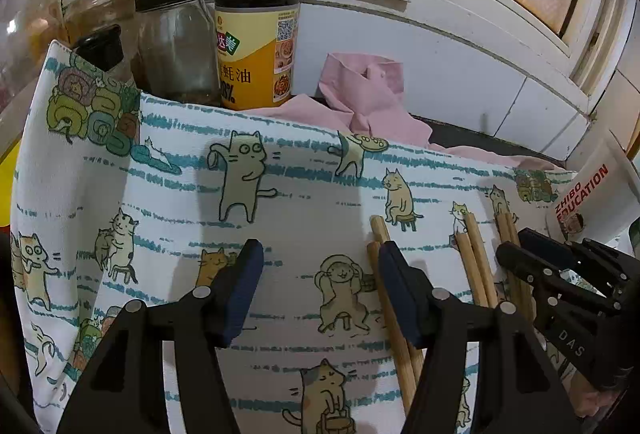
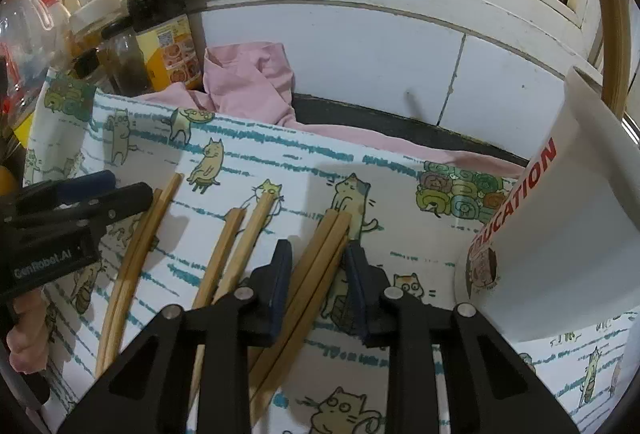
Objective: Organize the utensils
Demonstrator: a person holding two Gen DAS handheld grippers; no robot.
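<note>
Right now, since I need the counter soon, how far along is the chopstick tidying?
Done: three chopstick pairs lie side by side on the cat cloth. In hand: the right gripper straddles the right pair, jaws not visibly clamped; the left gripper hangs open and empty by the left pair. Left: all three pairs need lifting away, perhaps into the white cup.

Three pairs of chopsticks (image 2: 224,254) lie side by side on a cloth (image 2: 400,194) covering the table. A cup (image 2: 560,234) lies at right. Jars (image 1: 176,46) and a bottle (image 1: 256,14) stand far left, with crumpled fabric (image 2: 248,74) to their right.
</note>
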